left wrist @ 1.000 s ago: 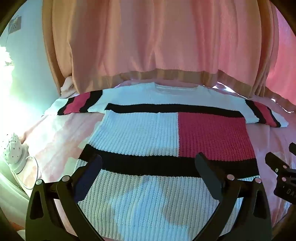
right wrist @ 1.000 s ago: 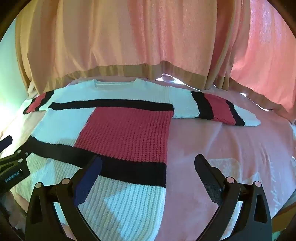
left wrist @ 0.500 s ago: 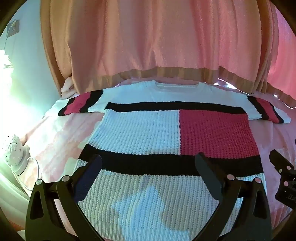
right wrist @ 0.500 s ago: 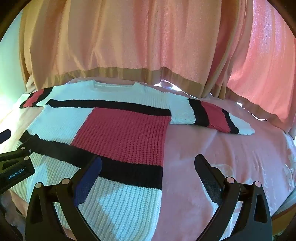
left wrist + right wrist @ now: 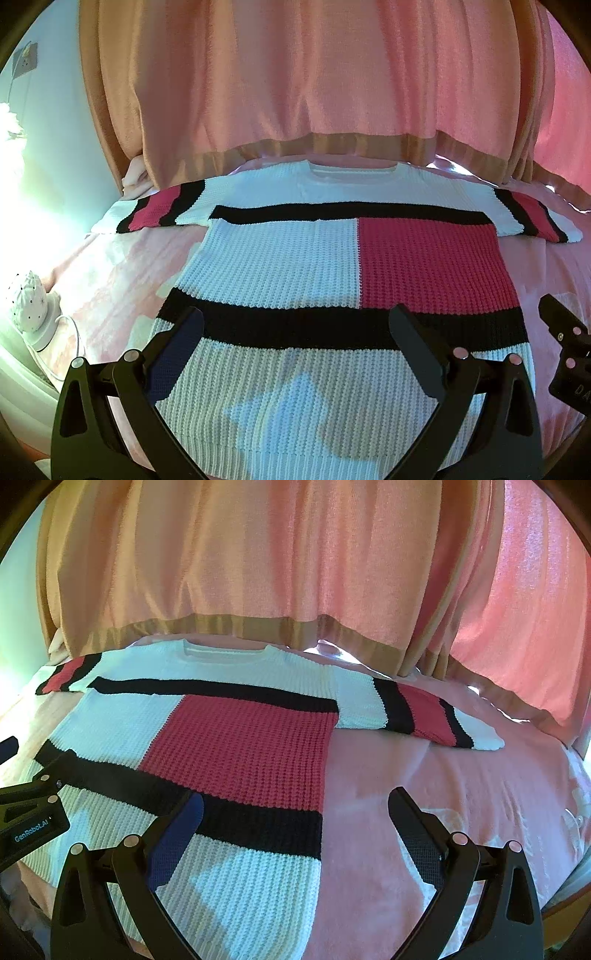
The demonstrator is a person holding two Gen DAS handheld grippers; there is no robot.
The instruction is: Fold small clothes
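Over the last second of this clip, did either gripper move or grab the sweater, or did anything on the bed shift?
Both views slid slightly rightward along the sweater: its right sleeve sits further left in the right wrist view than before, and the right gripper shows lower at the edge of the left wrist view. Nothing was gripped or released. The left gripper and the right one stayed open above the hem; the sweater lies flat on the pink bedspread, sleeves out, unfolded.

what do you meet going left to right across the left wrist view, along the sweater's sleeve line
left sleeve with its black and red stripes → white chest panel → red chest panel → right sleeve, striped the same way
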